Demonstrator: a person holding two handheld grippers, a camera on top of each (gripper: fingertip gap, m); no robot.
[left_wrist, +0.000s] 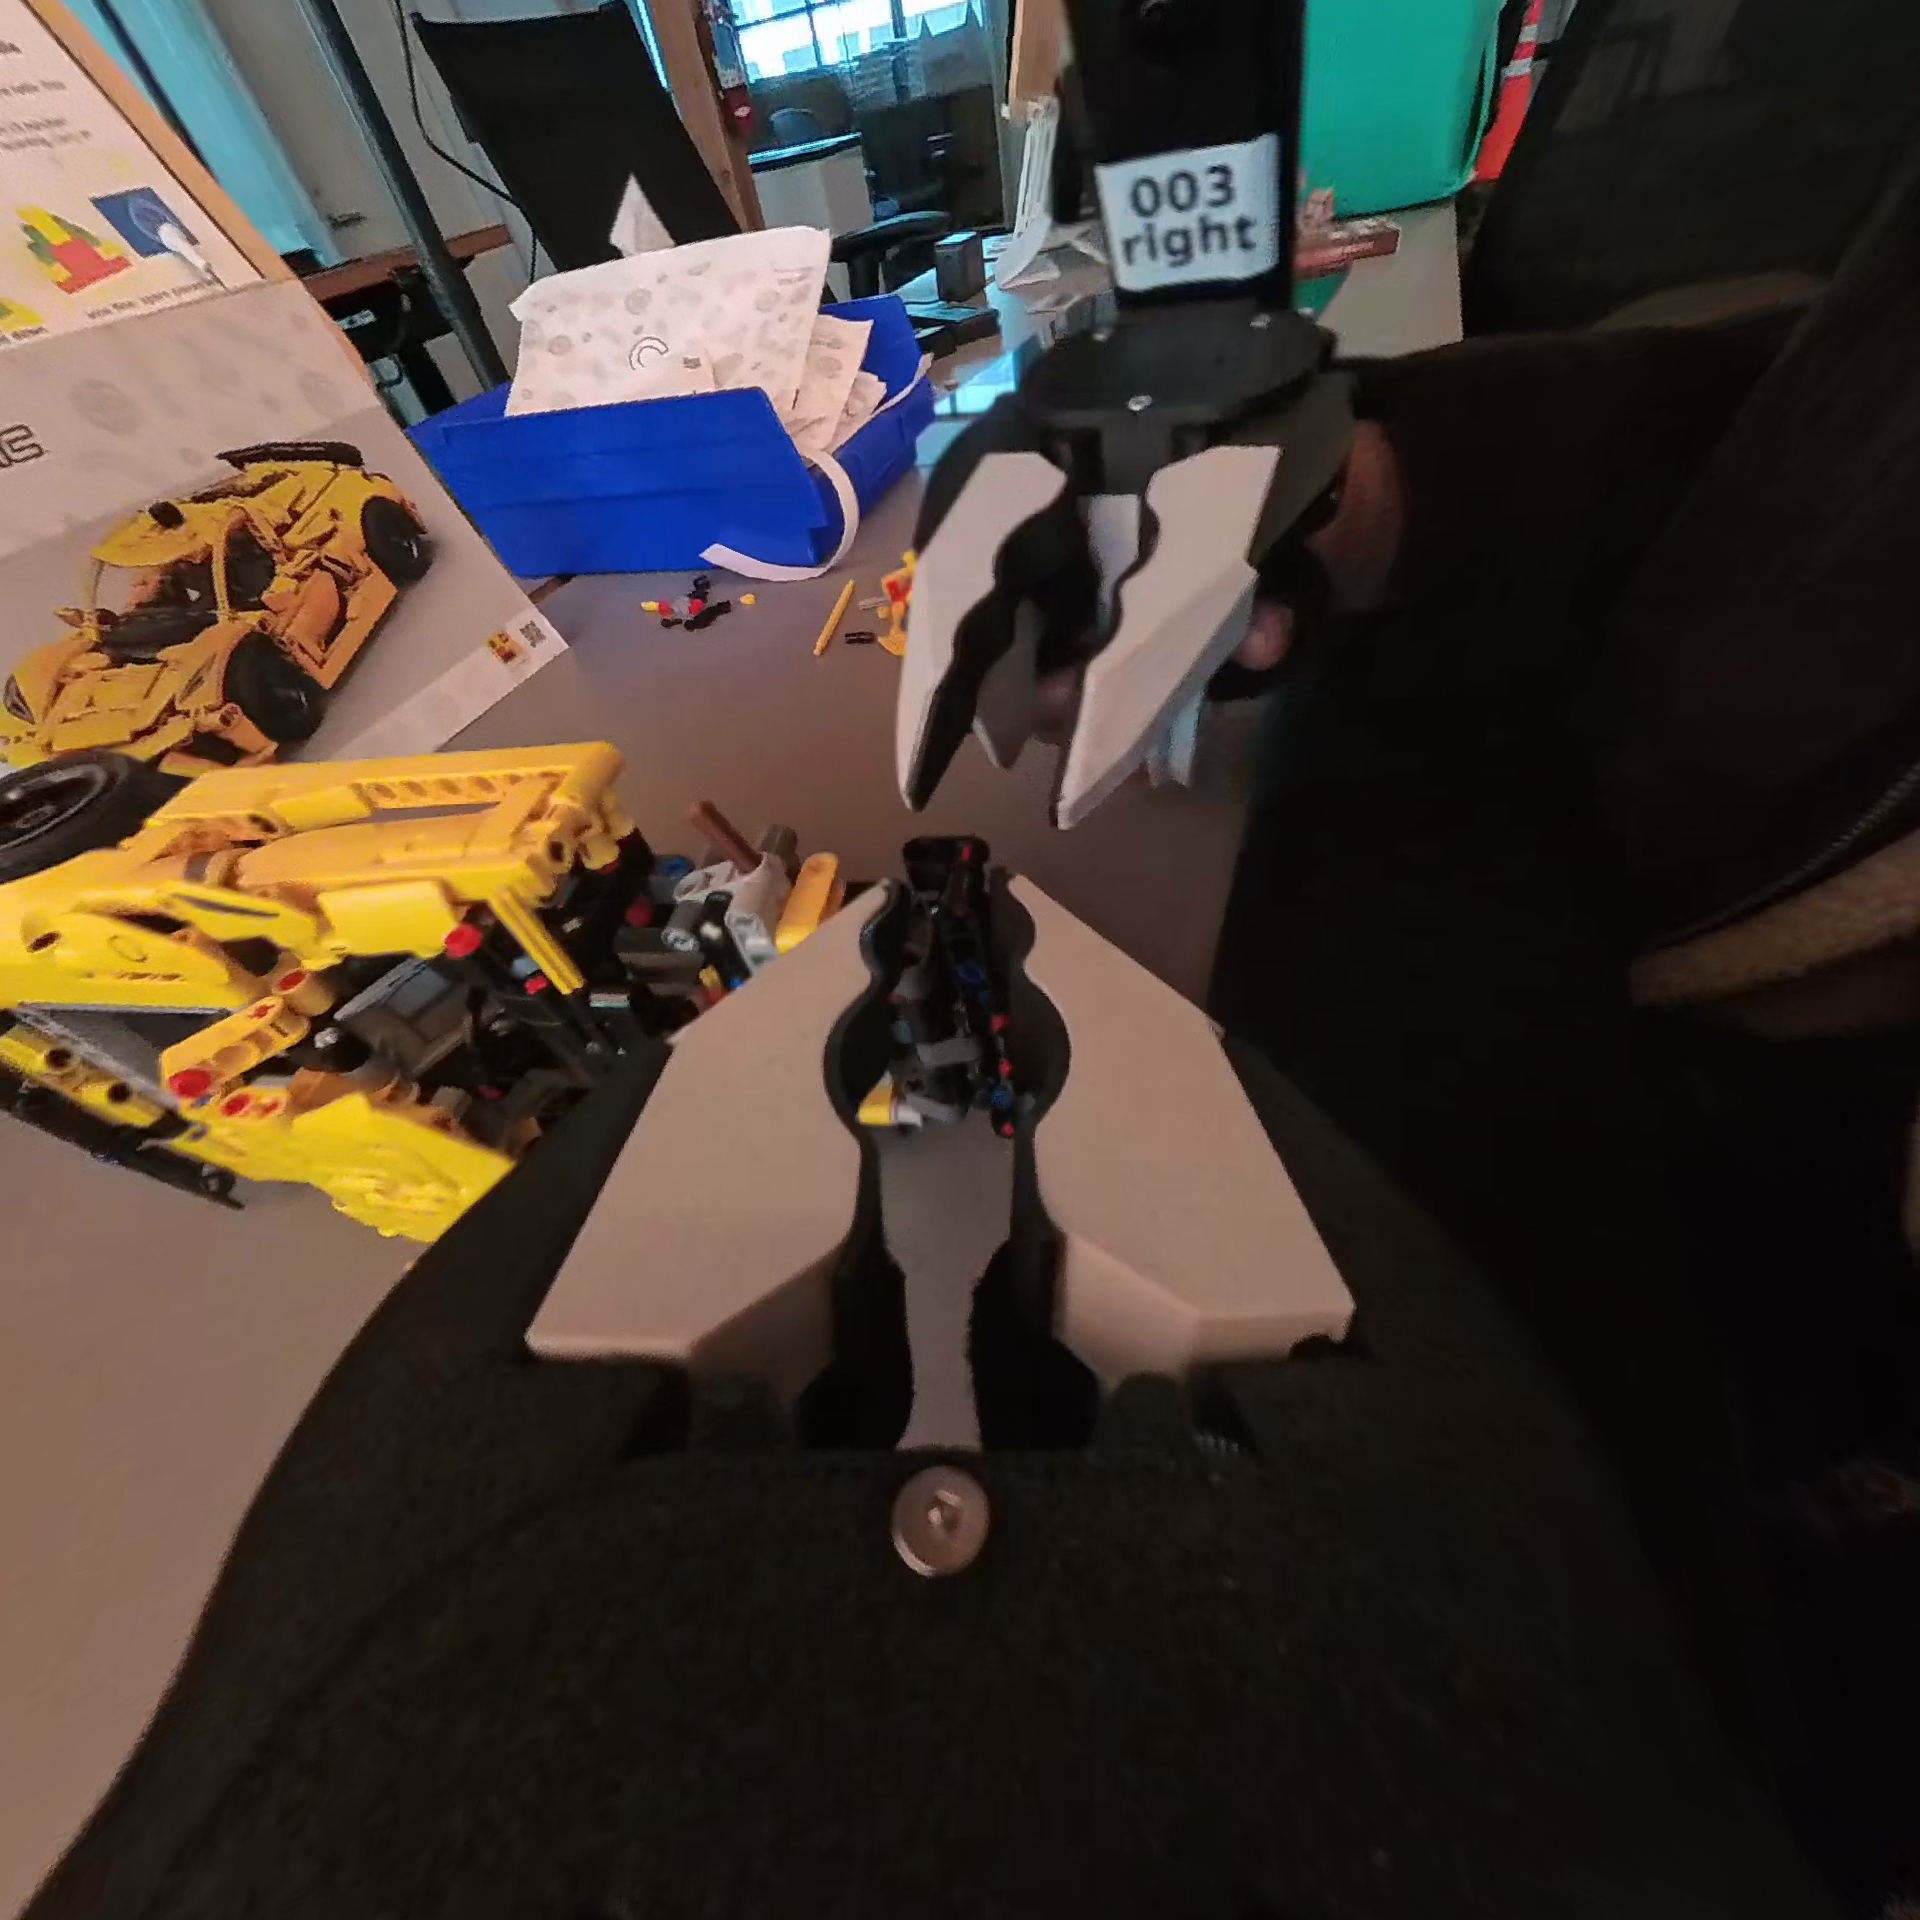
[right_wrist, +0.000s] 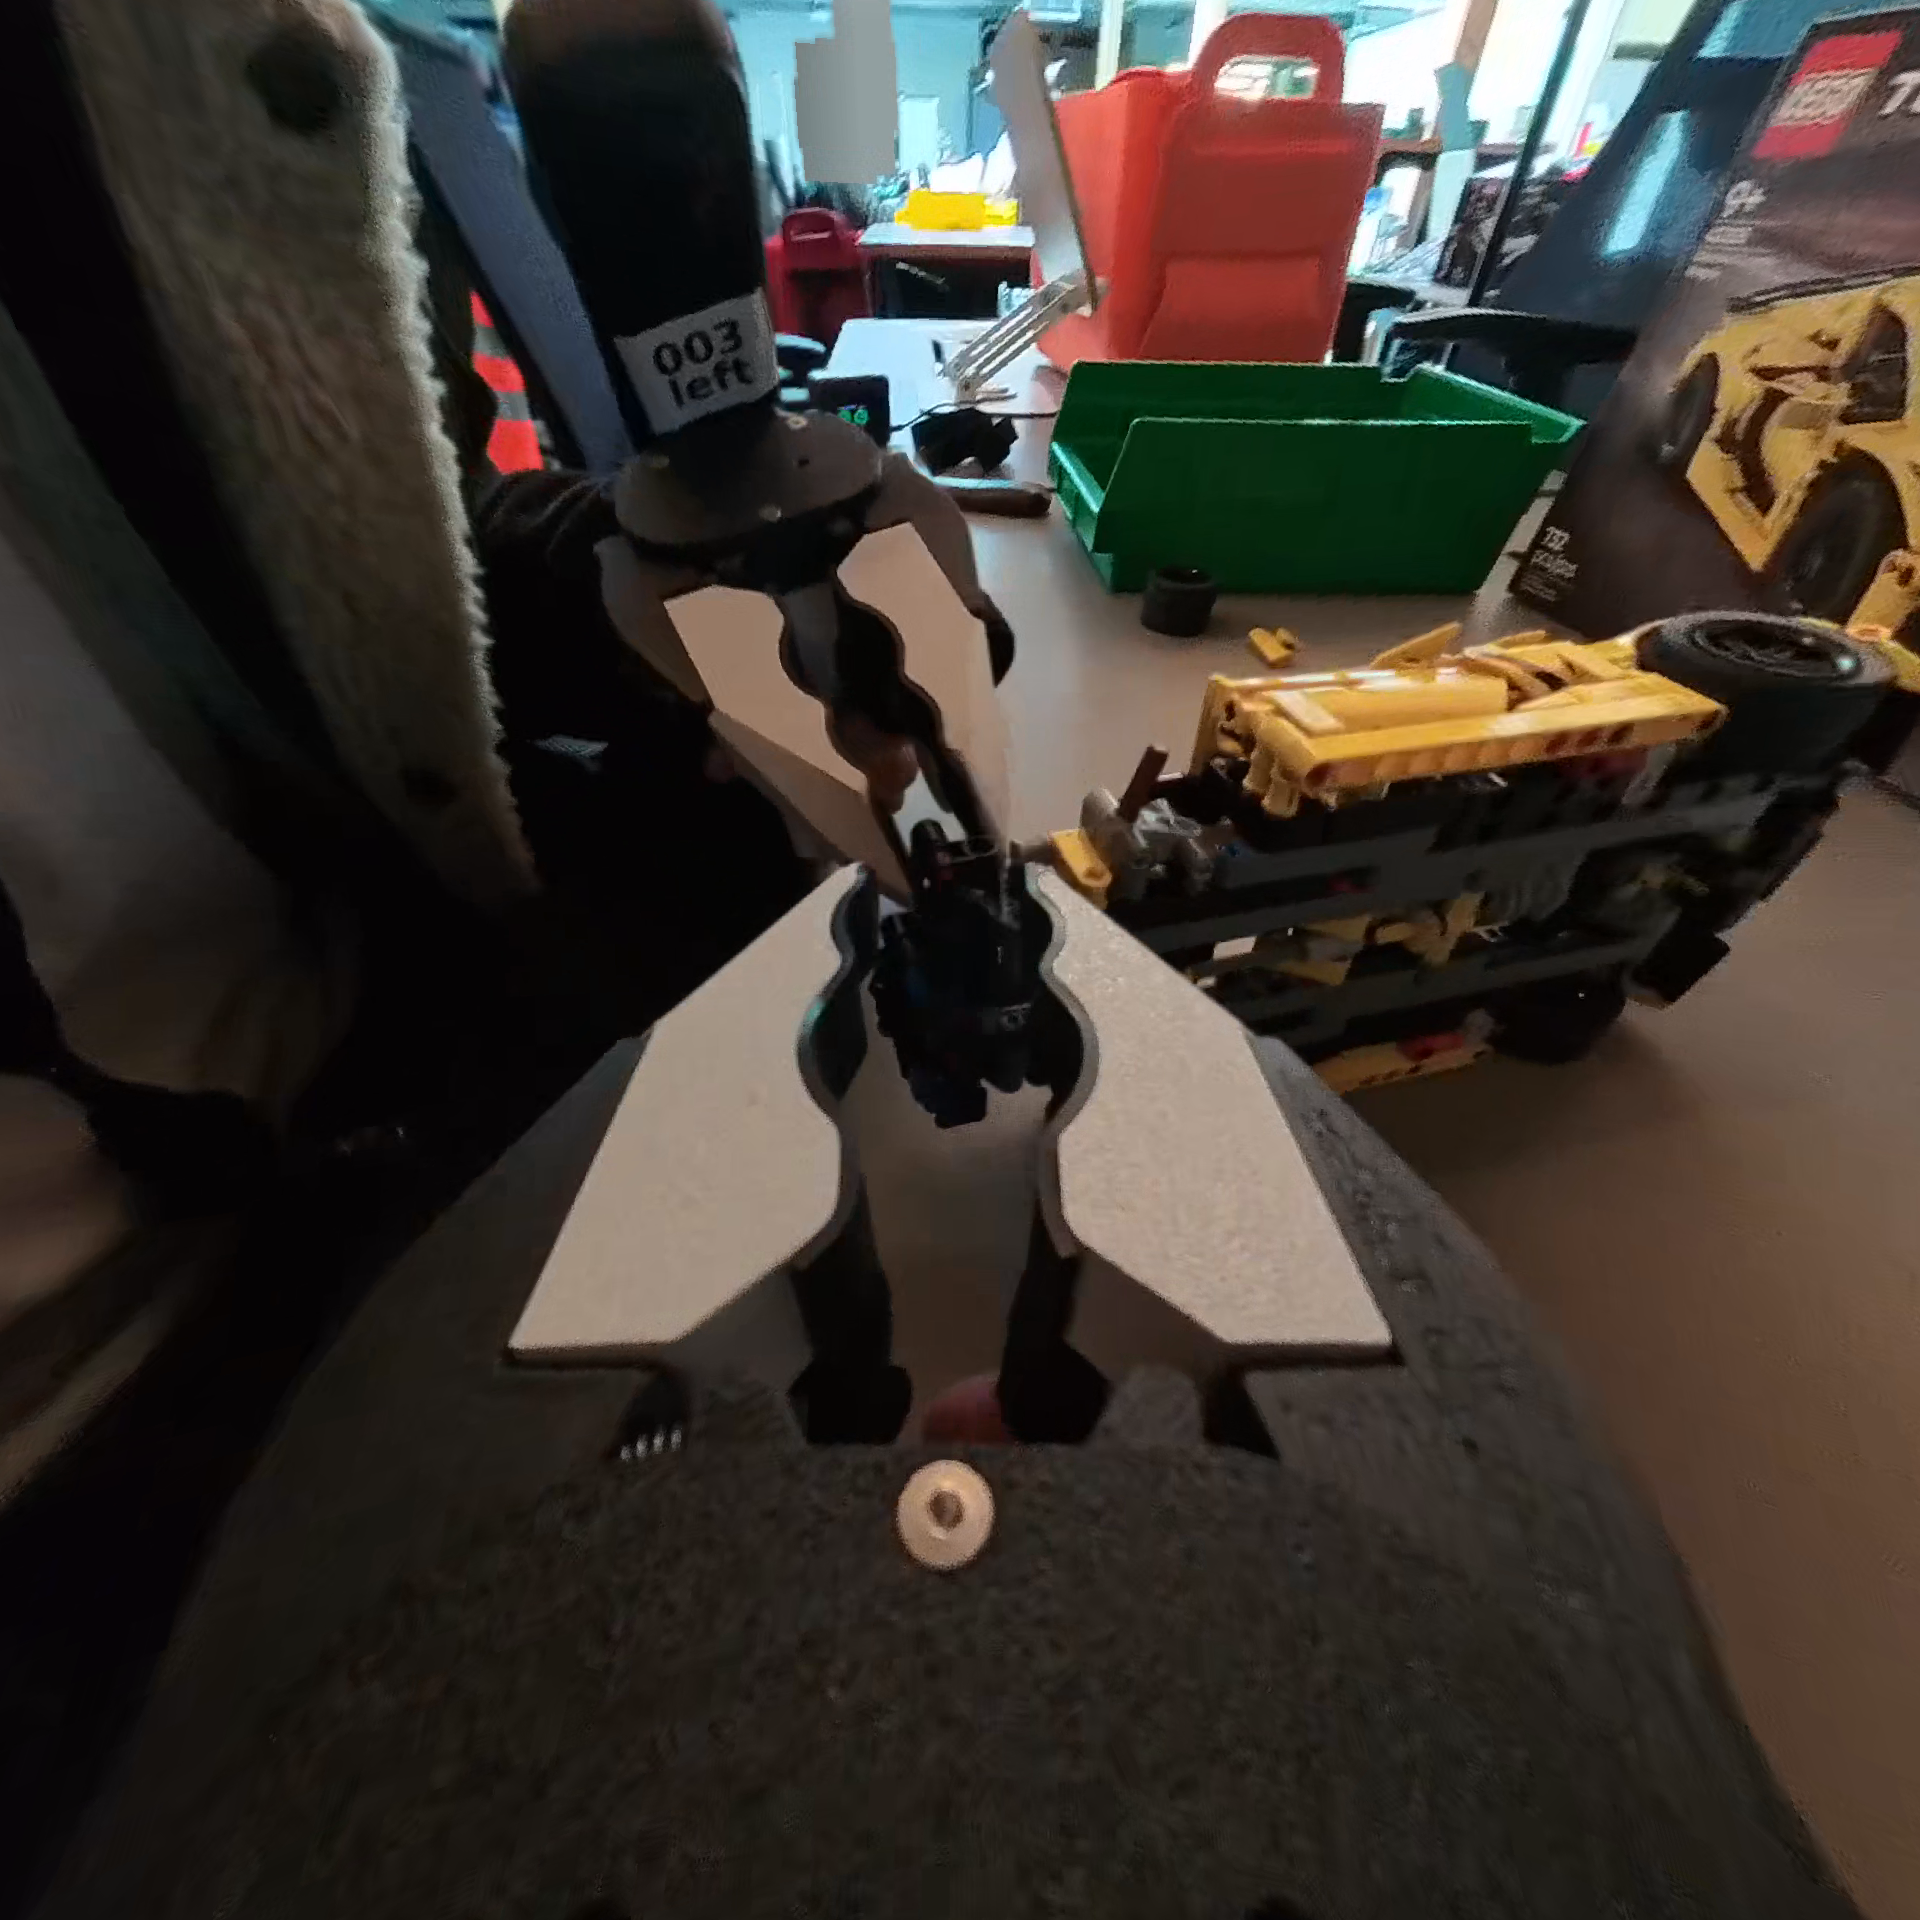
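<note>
My left gripper (left_wrist: 951, 888) is shut on a small black brick assembly (left_wrist: 951, 997) with red and blue pins, held above the grey table (left_wrist: 727, 707). My right gripper (left_wrist: 987, 810) is open, its fingertips just above the assembly's far end. In the right wrist view the assembly (right_wrist: 956, 997) sits in the gap of my right gripper (right_wrist: 951, 883) while the left gripper (right_wrist: 951, 831) pinches its top. A yellow brick car (left_wrist: 312, 935) lies on its side just left of the grippers; it also shows in the right wrist view (right_wrist: 1455, 810).
The car's printed box (left_wrist: 208, 571) stands at the left, seen at the right in the other view (right_wrist: 1766, 416). A blue bin (left_wrist: 644, 478) holds paper bags. A green bin (right_wrist: 1299, 488), a black tyre (right_wrist: 1179, 601) and loose pieces (left_wrist: 696, 608) lie behind. A person's dark coat (left_wrist: 1558, 831) is close by. Left and right tips are no more than a few centimetres apart.
</note>
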